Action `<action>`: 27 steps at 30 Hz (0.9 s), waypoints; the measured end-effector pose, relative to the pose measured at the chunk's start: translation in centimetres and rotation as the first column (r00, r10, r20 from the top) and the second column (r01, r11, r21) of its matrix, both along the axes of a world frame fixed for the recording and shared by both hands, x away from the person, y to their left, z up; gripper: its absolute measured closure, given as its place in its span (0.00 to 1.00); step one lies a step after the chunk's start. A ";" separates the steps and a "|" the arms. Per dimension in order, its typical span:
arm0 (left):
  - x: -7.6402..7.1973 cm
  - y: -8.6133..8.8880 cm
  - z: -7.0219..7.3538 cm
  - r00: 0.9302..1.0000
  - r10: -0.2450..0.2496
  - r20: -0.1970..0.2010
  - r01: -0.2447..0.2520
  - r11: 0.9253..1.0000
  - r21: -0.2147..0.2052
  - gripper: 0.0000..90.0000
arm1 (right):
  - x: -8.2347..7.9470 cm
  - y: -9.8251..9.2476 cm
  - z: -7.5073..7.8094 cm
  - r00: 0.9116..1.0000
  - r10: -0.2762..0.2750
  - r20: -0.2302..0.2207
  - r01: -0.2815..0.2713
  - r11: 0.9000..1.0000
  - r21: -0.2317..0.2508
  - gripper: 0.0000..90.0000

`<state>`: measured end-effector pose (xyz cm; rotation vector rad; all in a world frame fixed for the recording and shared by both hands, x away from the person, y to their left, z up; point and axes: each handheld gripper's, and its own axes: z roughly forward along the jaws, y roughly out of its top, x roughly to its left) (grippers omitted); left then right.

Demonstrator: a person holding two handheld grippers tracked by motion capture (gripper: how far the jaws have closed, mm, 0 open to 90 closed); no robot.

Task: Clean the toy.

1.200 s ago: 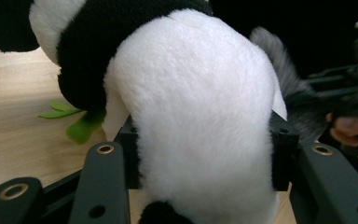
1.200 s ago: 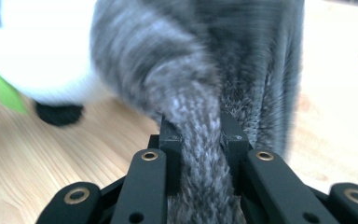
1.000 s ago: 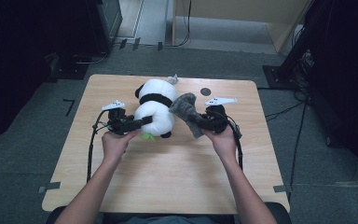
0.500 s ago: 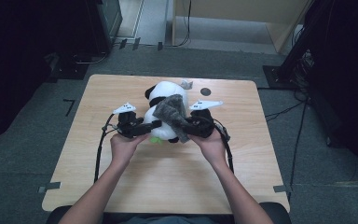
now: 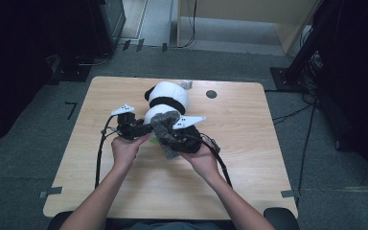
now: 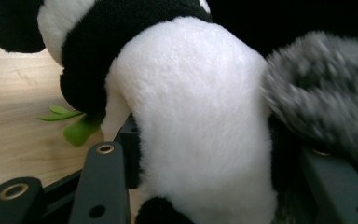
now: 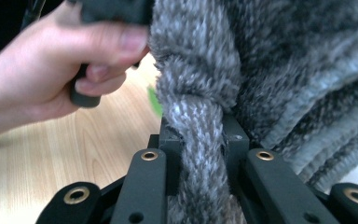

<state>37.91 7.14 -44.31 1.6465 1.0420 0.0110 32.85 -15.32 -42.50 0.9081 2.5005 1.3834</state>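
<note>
A black-and-white panda plush [image 5: 167,98] lies in the middle of the wooden table [image 5: 249,158]. My left gripper [image 5: 141,129] comes at it from the left, and its white body [image 6: 200,130] fills the gap between the jaws, which clamp it. A grey fuzzy cloth [image 5: 165,125] drapes against the panda's lower body. My right gripper [image 5: 182,141] is shut on a bunched fold of that cloth [image 7: 198,135]. In the left gripper view the cloth [image 6: 326,93] hangs blurred at the right of the panda.
A dark round disc [image 5: 211,94] and a small grey item [image 5: 187,85] lie near the table's far edge. Green felt leaves [image 6: 74,128] stick out under the panda. The person's left hand [image 7: 51,79] is close beside the right gripper. Cables trail off the near side.
The right gripper has carried the grey cloth leftward and nearer the person, from beside the panda onto its lower body. The left gripper and the panda have barely moved.
</note>
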 end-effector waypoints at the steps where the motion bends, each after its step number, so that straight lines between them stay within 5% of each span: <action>1: 0.0 0.0 0.0 1.000 0.000 -0.003 0.000 1.000 -0.006 0.53 | -0.2 0.4 -0.3 1.000 0.009 0.006 -0.009 1.000 -0.014 0.85; 6: -0.1 0.2 0.4 1.000 -0.015 -0.004 0.014 0.998 -0.064 0.53 | -0.9 2.6 -2.6 0.998 0.064 0.021 -0.061 0.989 -0.138 0.85; 12: -0.1 0.7 0.9 1.000 -0.014 0.000 0.014 0.997 -0.080 0.53 | -0.5 1.7 -3.8 0.995 0.043 0.087 -0.034 0.995 -0.099 0.85; 27: -0.1 2.2 1.3 1.000 0.001 0.020 0.001 0.997 -0.071 0.53 | 2.3 -2.5 -4.8 0.996 -0.082 0.018 0.084 0.991 -0.101 0.85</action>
